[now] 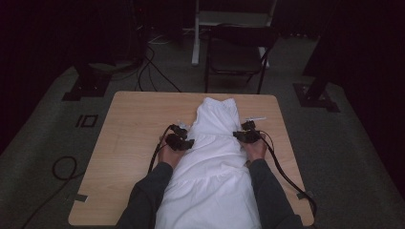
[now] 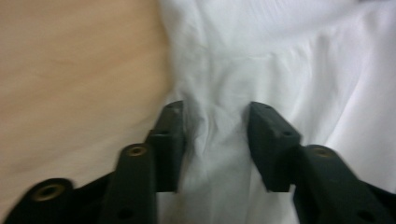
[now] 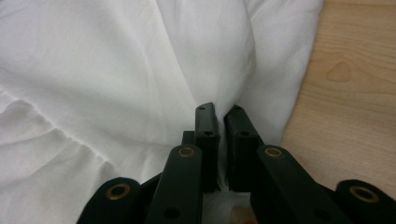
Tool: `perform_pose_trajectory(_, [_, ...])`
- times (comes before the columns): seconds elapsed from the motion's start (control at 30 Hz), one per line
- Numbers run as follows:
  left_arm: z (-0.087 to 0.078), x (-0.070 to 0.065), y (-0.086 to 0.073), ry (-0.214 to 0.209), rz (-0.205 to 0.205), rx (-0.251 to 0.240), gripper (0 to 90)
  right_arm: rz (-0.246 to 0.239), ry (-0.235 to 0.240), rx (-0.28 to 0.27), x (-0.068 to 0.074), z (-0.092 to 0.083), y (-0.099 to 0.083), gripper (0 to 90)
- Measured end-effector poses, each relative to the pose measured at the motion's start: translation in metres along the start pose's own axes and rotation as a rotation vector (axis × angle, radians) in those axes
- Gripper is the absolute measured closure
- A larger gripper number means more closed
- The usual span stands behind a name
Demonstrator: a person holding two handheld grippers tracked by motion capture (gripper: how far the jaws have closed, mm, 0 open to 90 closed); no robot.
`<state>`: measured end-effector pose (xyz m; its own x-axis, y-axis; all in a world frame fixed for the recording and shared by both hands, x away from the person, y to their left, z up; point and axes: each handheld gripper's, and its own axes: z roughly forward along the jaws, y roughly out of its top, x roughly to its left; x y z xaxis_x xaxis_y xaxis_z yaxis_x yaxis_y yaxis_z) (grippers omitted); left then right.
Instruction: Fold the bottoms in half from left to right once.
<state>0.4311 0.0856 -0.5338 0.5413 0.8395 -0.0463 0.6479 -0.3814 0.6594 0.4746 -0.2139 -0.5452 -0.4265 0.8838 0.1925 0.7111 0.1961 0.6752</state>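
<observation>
- Nearest the high view: two forearms in dark grey sleeves enter from the bottom edge and run forward along either side of a white garment (image 1: 212,162).
- Garment lies lengthwise down the middle of the wooden table (image 1: 133,119), its narrow end pointing away from the person and its wide end reaching the near edge.
- Left hand (image 1: 168,153) rests at the garment's left border, holding the left gripper (image 1: 184,138) angled inward toward the cloth.
- Left gripper view: jaws stand apart with a wrinkled ridge of white fabric (image 2: 217,126) between them; pads not seen pressing on it.
- Right hand (image 1: 256,149) sits at the garment's right border, with the right gripper (image 1: 243,134) pointing inward.
- Right gripper view: jaws nearly together, pinching a fold of the garment (image 3: 219,100) close to its edge, bare table just beside.
</observation>
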Motion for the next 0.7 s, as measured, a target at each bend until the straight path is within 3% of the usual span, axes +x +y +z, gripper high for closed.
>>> perform_pose_trajectory(0.1, [0.003,-0.003,-0.008,-0.018,0.015,-0.006,64.1,-0.012,0.001,0.003,0.001,-0.001,-0.001,84.8])
perform_pose_trajectory(0.33, [-0.014,-0.005,-0.029,-0.042,0.028,-0.001,65.2,-0.029,0.021,0.019,0.008,-0.014,-0.016,85.1])
perform_pose_trajectory(0.5, [-0.031,-0.014,-0.050,-0.056,0.033,0.002,65.3,-0.078,0.041,0.042,0.022,-0.029,-0.035,85.1])
perform_pose_trajectory(0.6, [-0.041,-0.019,-0.058,-0.066,0.052,0.028,65.2,-0.095,0.063,0.082,0.031,-0.039,-0.044,84.1])
perform_pose_trajectory(0.63, [-0.042,-0.019,-0.058,-0.068,0.054,0.038,64.9,-0.101,0.070,0.097,0.033,-0.041,-0.045,81.5])
perform_pose_trajectory(0.67, [-0.043,-0.019,-0.058,-0.067,0.052,0.039,60.9,-0.111,0.068,0.099,0.034,-0.045,-0.042,71.0])
perform_pose_trajectory(0.7, [-0.046,-0.017,-0.054,-0.070,0.037,0.033,59.3,-0.109,0.081,0.075,0.033,-0.049,-0.039,66.9])
